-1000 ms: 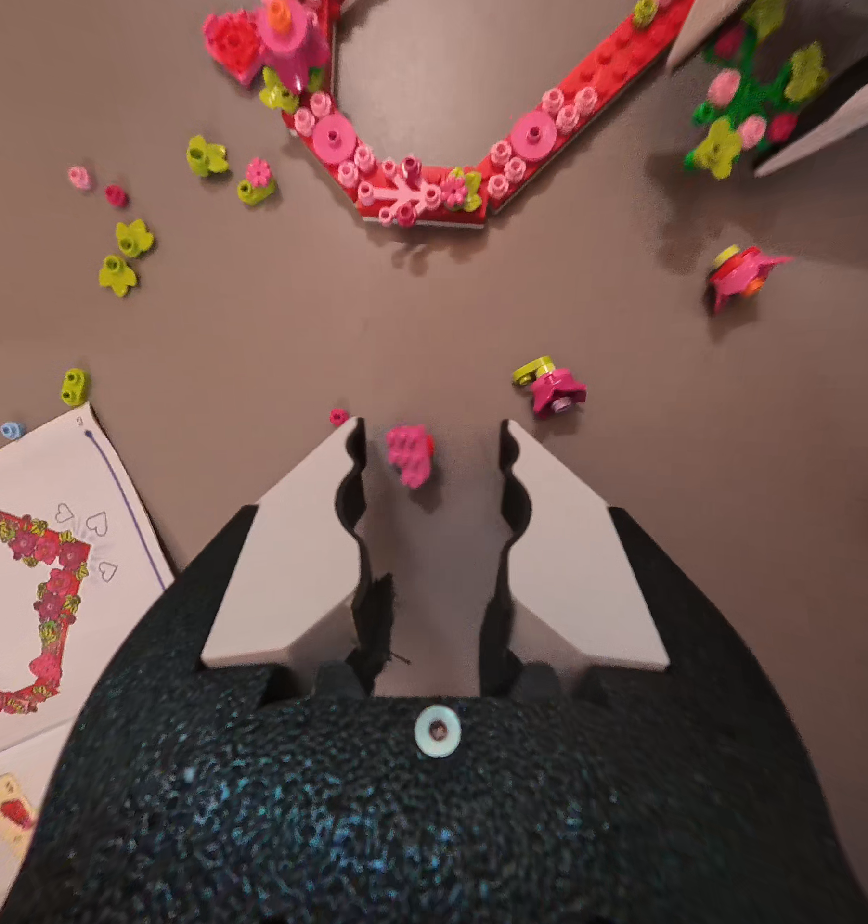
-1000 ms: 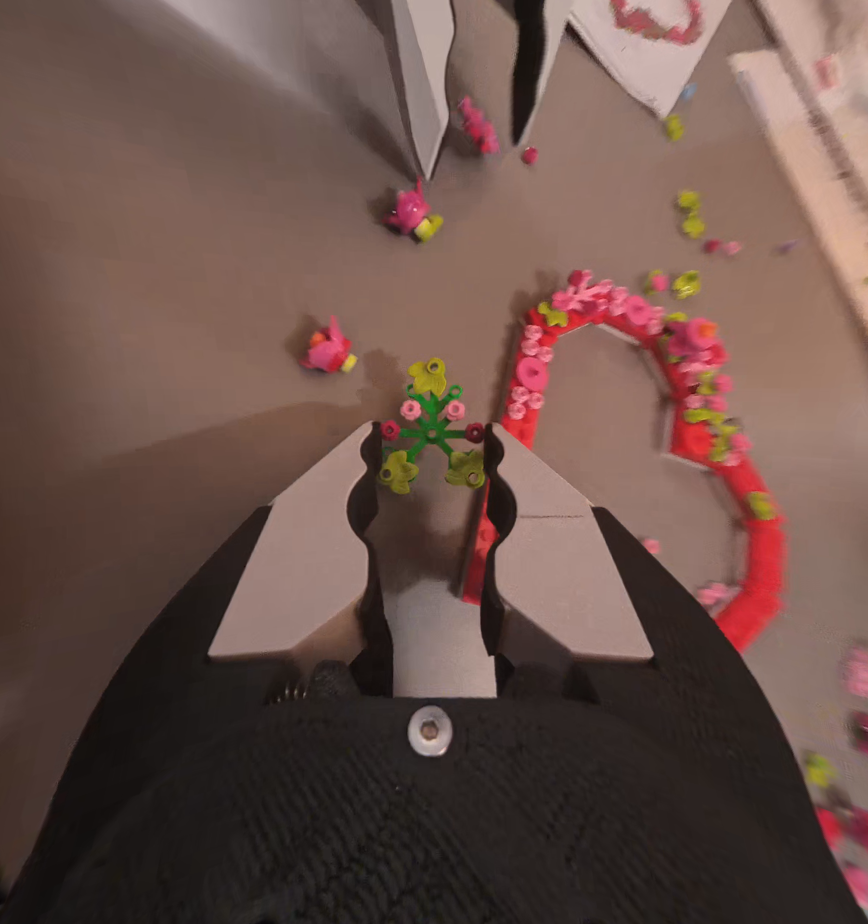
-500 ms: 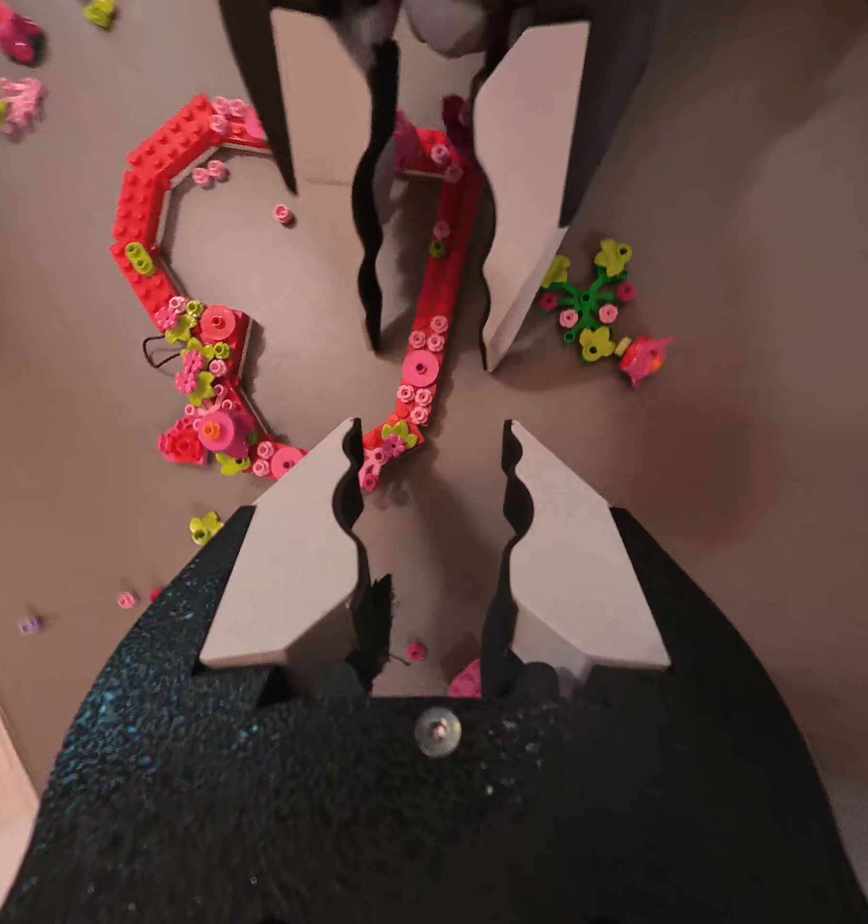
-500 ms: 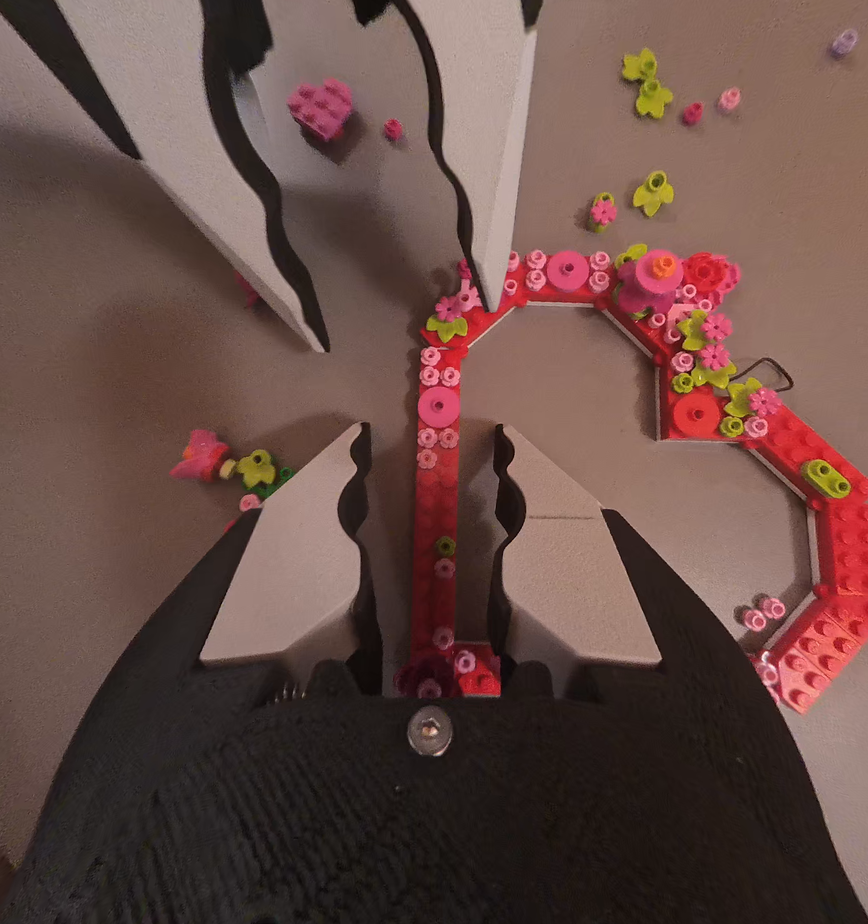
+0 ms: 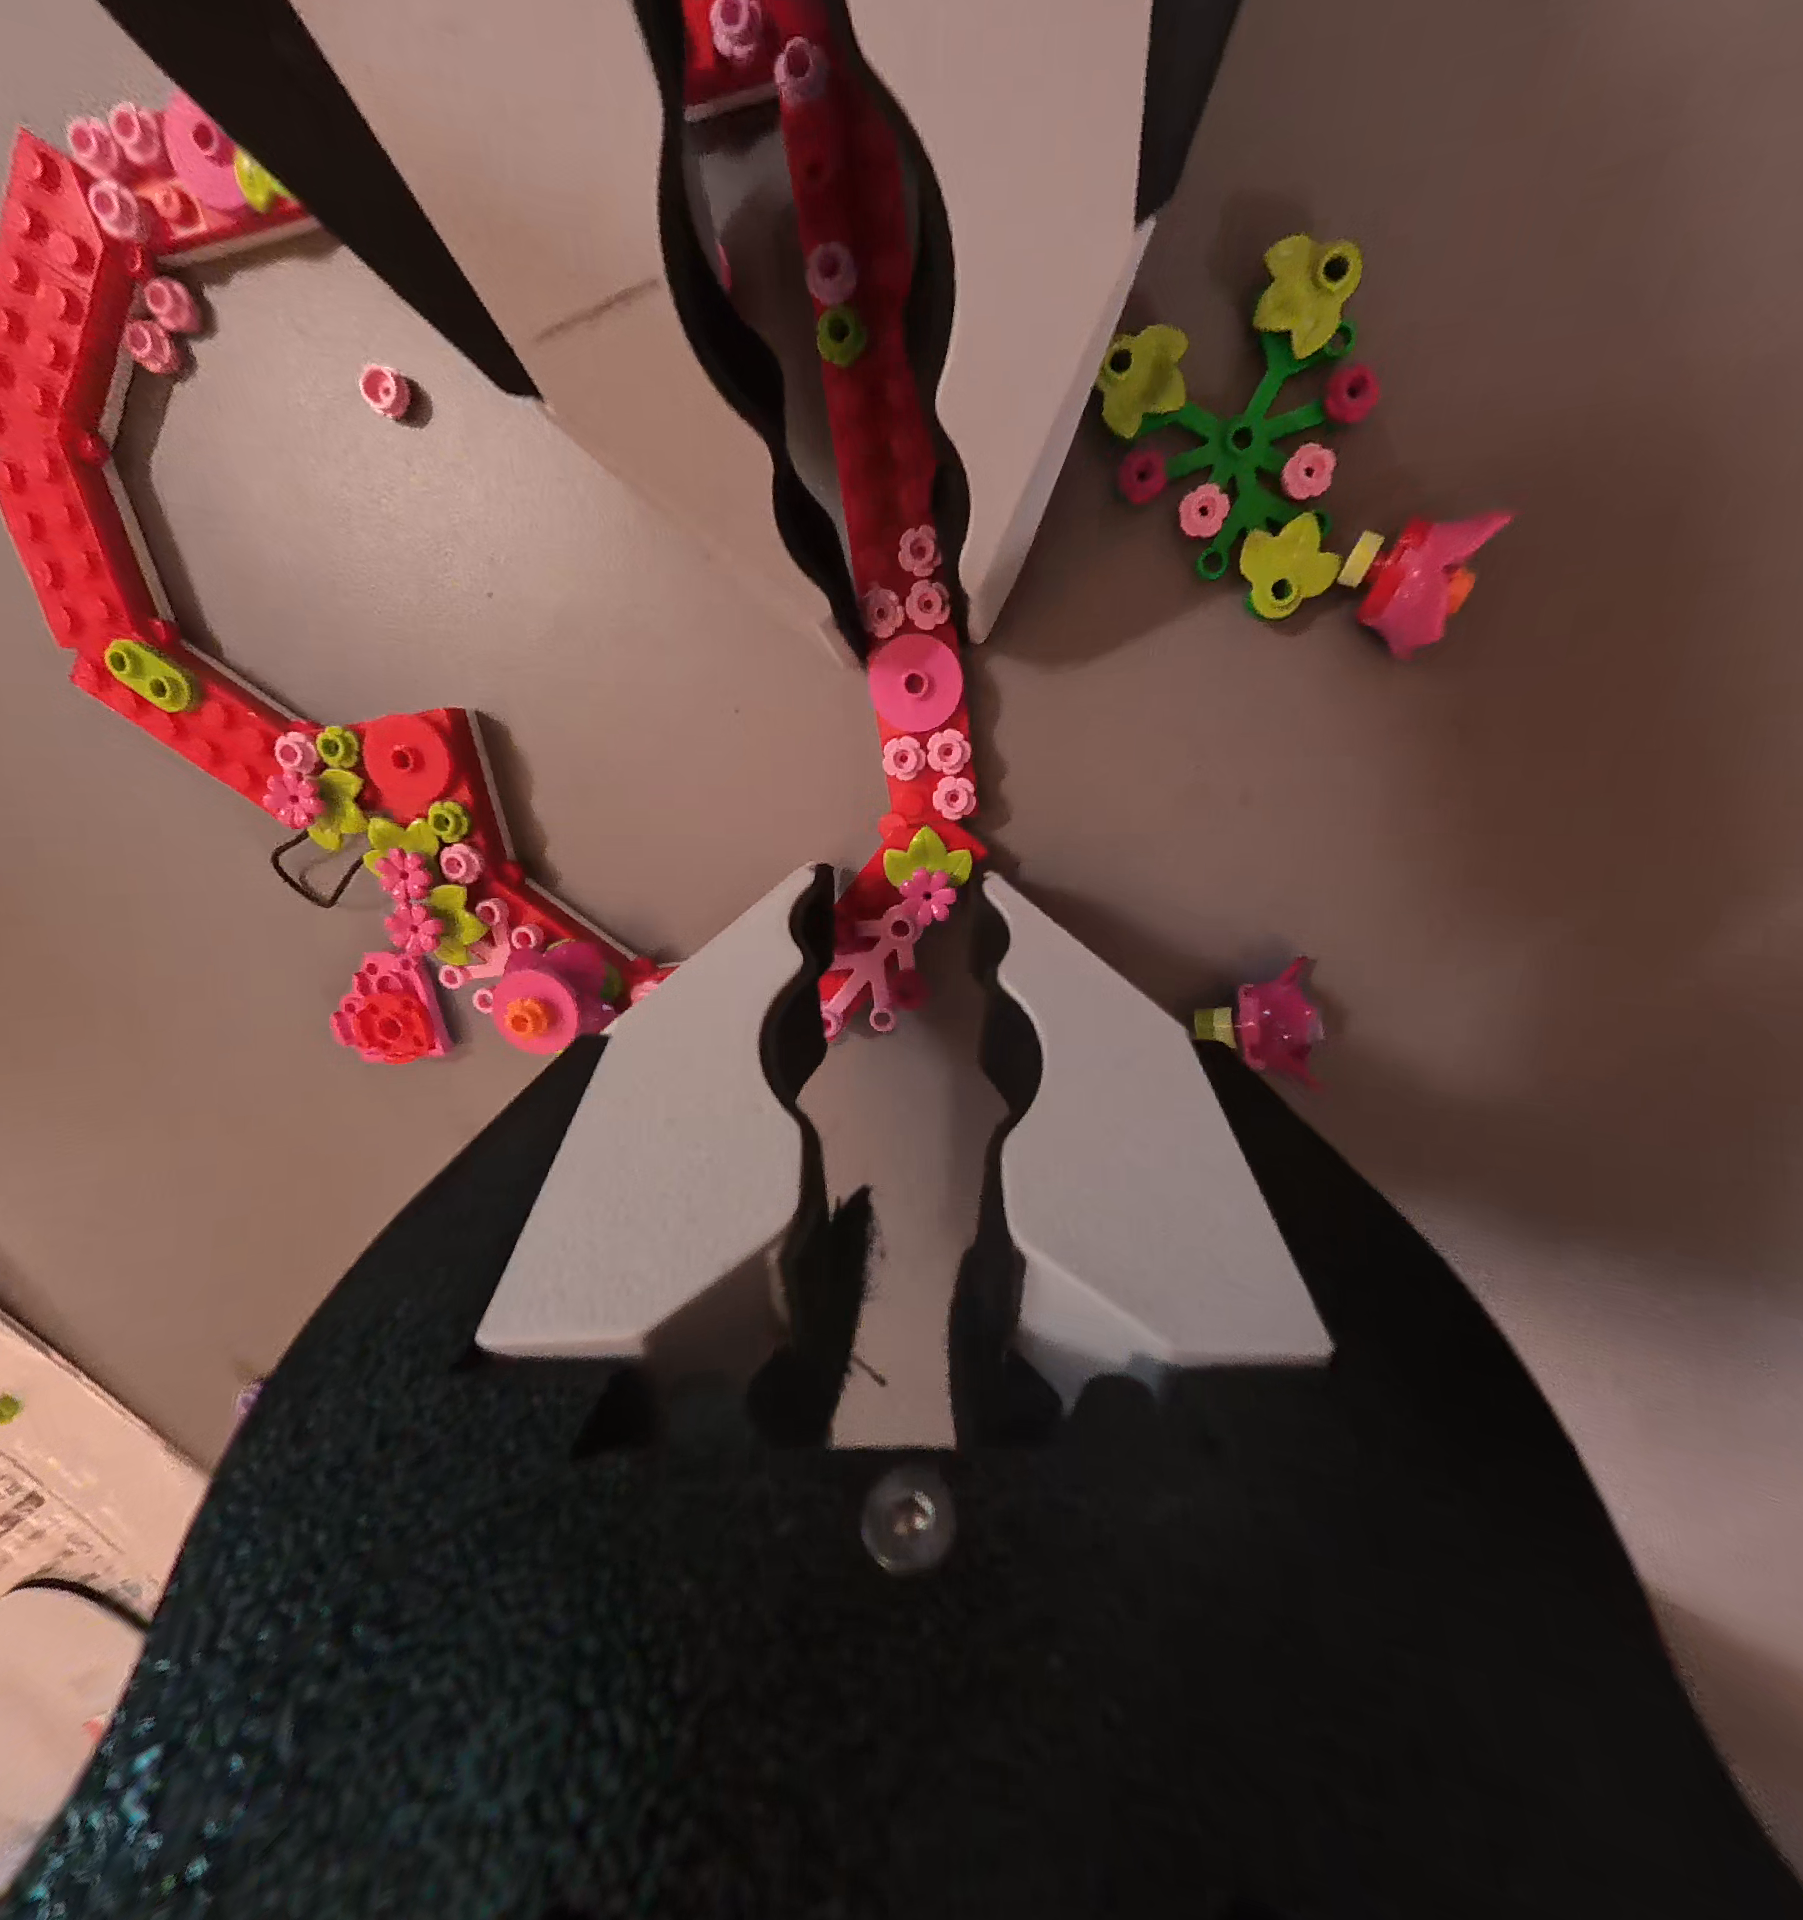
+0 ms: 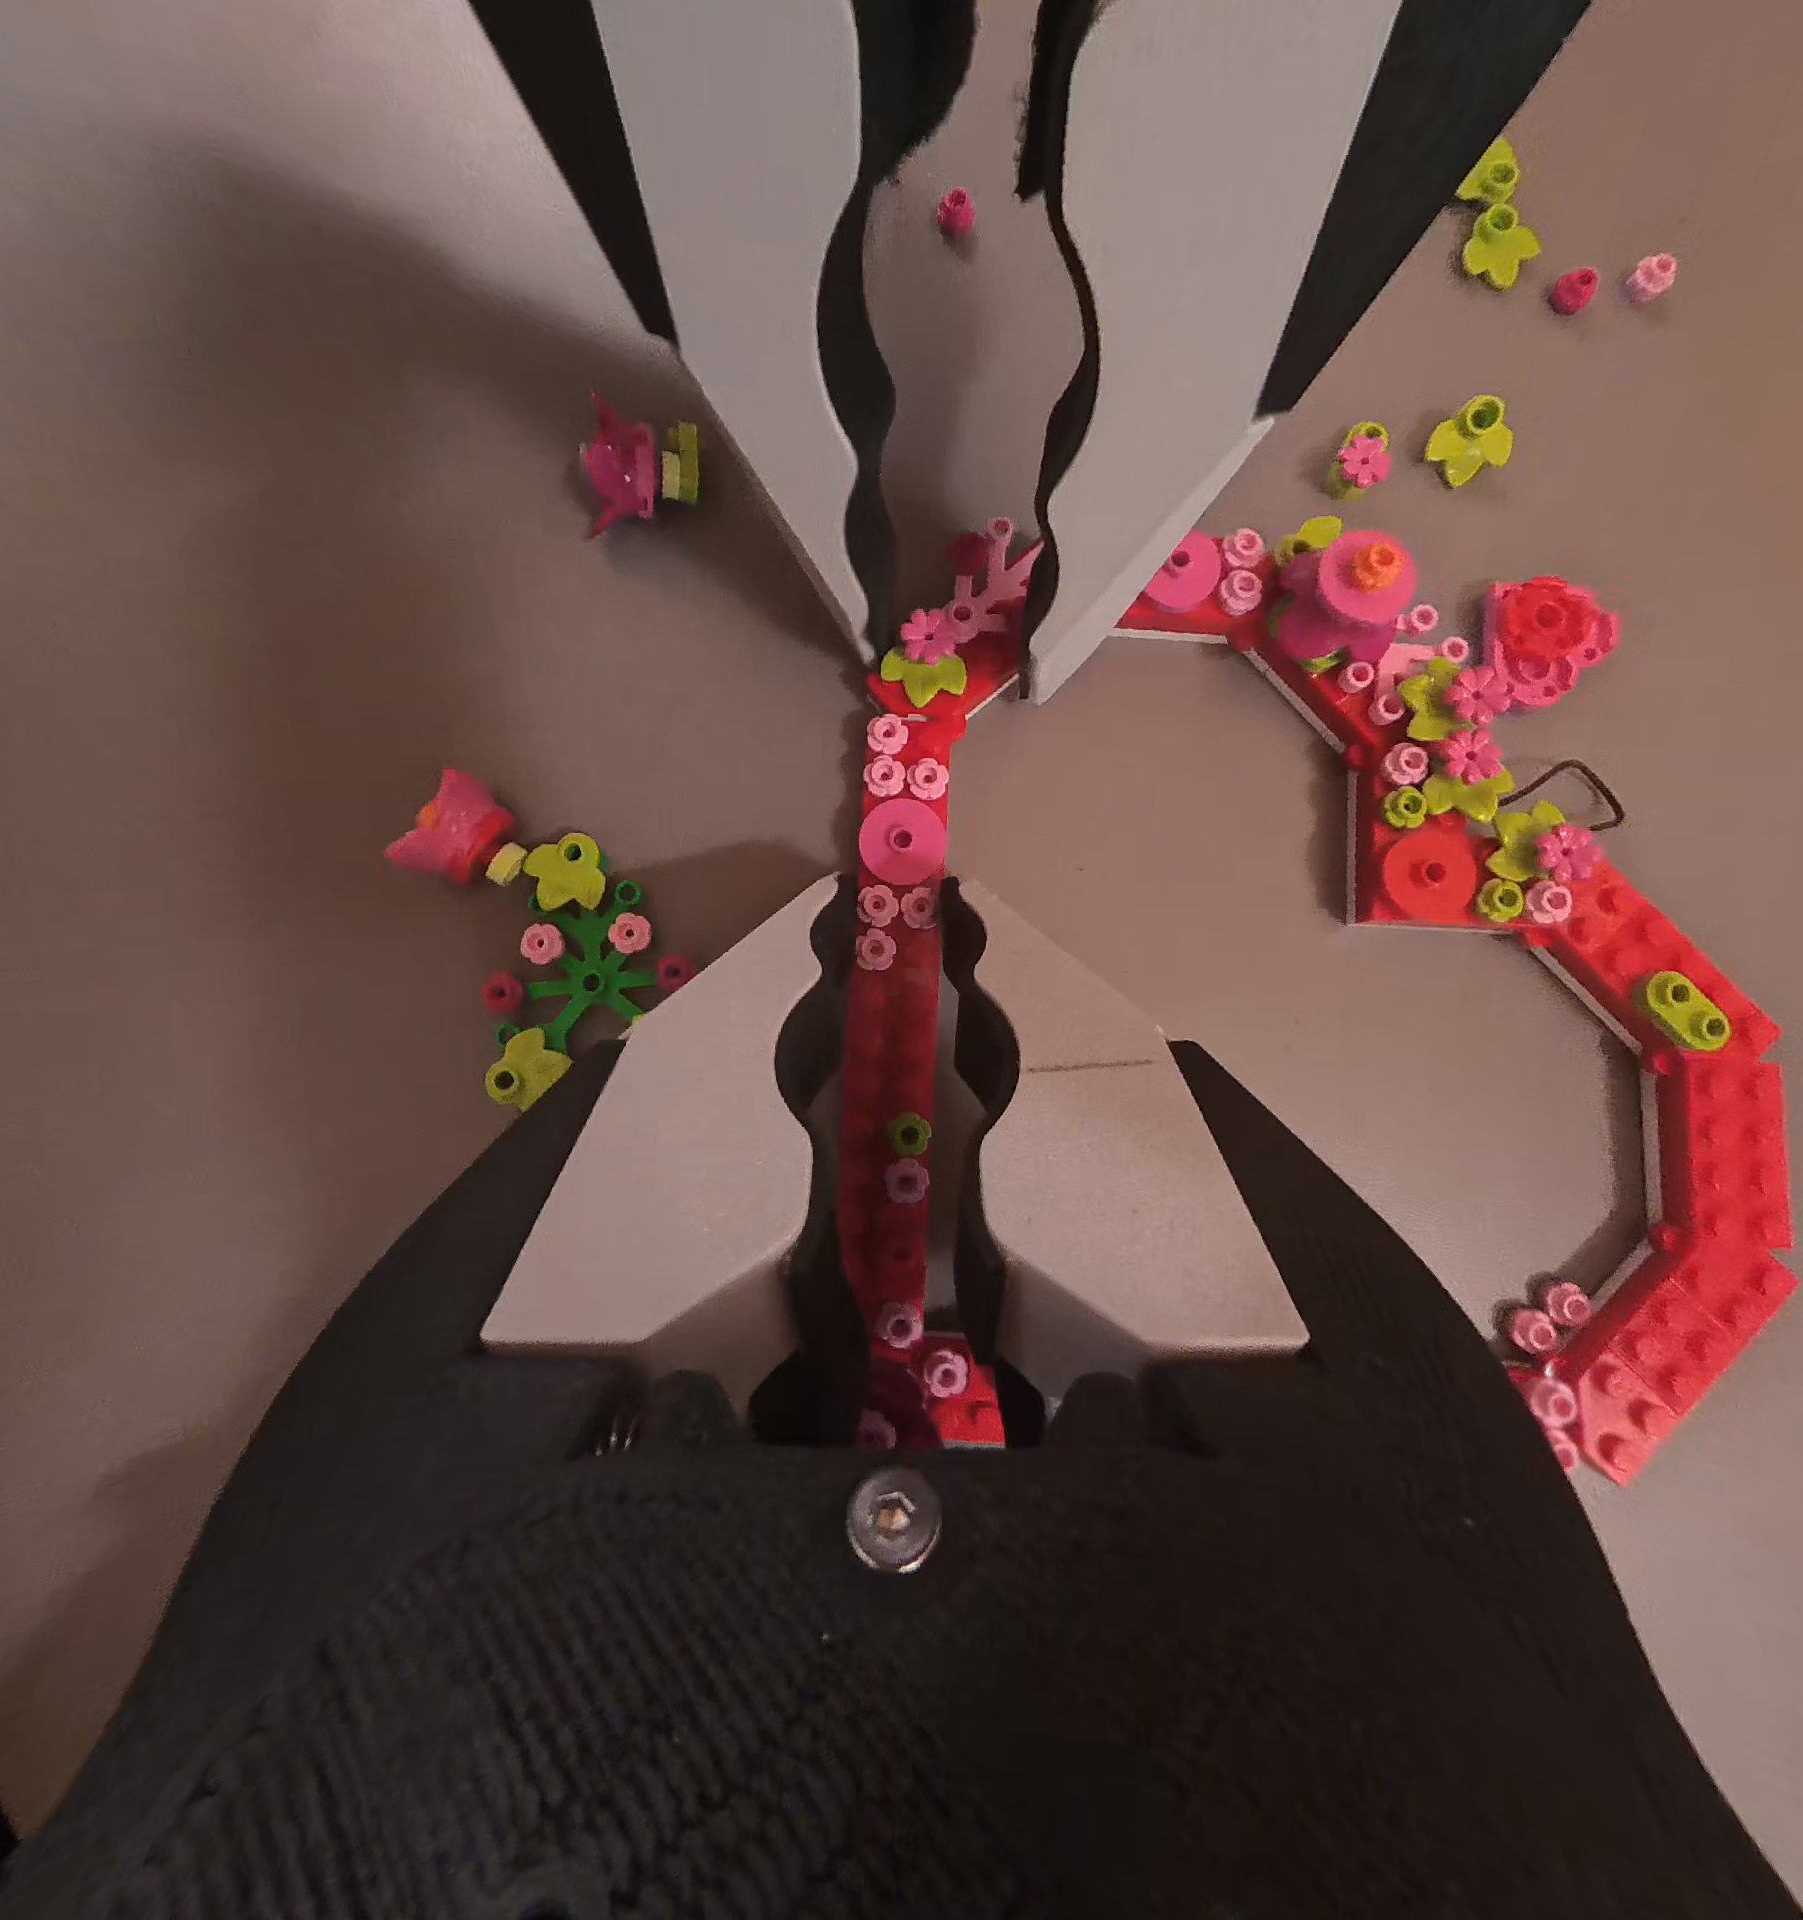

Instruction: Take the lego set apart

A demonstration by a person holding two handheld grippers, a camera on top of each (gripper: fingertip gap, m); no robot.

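The red heart-shaped lego frame (image 5: 55,499) lies flat on the brown table, studded with pink flowers and lime leaves; it also shows in the right wrist view (image 6: 1728,1153). My left gripper (image 5: 905,881) is shut on the frame's pointed corner (image 5: 912,914), with the fingers against both its sides. My right gripper (image 6: 895,885) faces it and is shut on the frame's straight red strip (image 6: 892,1049), which runs back between its fingers. The two grippers' tips are a short way apart along the strip, with a pink disc (image 6: 902,840) between them.
A green stem with flowers and leaves (image 5: 1240,457) and two pink tulip pieces (image 5: 1427,582) (image 5: 1271,1023) lie right of the strip. Loose lime leaves (image 6: 1494,244) and small studs lie farther off. A red rose piece (image 5: 388,1023) sits by the frame. A printed paper (image 5: 3,1507) is at the lower left. One gripper's finger ends stand about 4 centimeters off the other's. The red rose piece (image 5: 388,1023) is about 10 centimeters from my left fingertips. My right wrist view (image 6: 1548,633) looks at it from another angle.
Both grippers came from apart over loose pieces to the heart frame. Both jaws narrowed: the right closed on the straight strip, the left on the pointed corner.
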